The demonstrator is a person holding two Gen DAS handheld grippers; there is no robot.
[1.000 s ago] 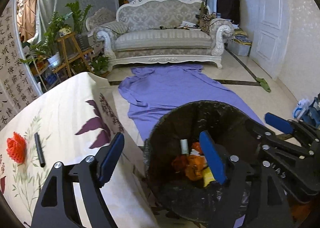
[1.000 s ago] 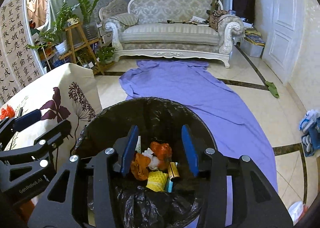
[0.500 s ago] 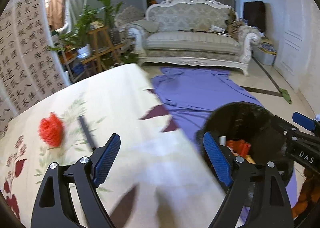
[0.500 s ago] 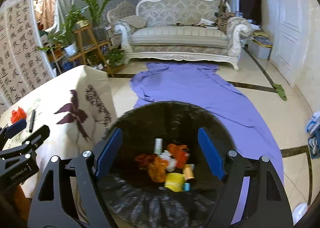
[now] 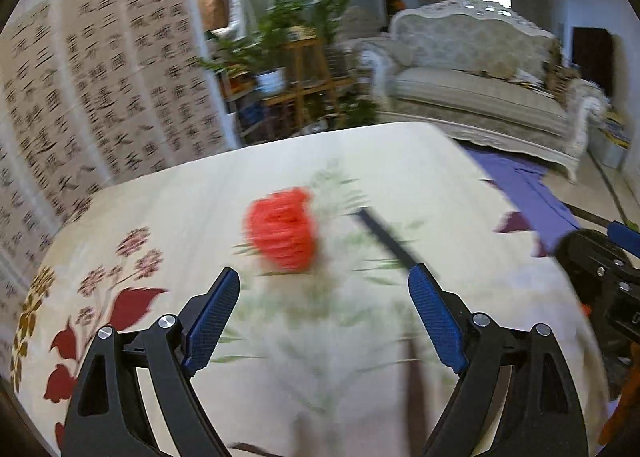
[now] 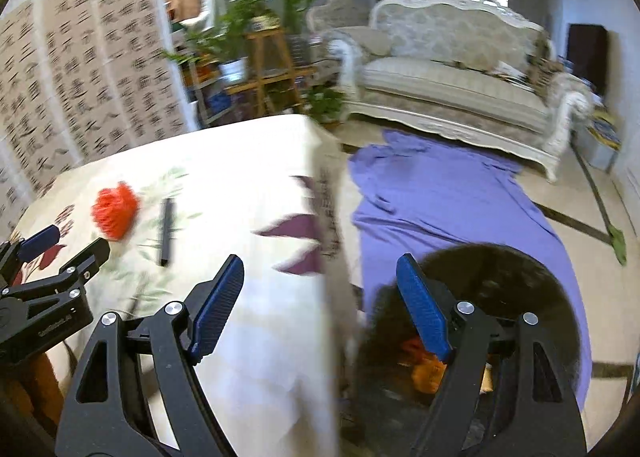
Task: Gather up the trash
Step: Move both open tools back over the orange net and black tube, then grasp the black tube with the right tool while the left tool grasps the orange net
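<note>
Both views have swung from the black trash bin toward the surface, where the red crumpled trash and a black pen lie, while the left gripper and right gripper both have jaws spread and empty, so I judge another pickup starts.

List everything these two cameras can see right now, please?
Red crumpled netted lump: one, red, on the tablecloth.
Black slim pen-like stick: one, black, beside the lump.
Cream floral tablecloth: one, cream, covering the table.
Black-lined round bin: one, black, on the floor beside the table, orange scraps inside.
Purple cloth sheet: one, purple, spread on the floor.
Cream carved sofa: one, far side.
Potted green plants: several, on wooden stands.
Left claw: open, empty.
Right claw: open, empty.
</note>
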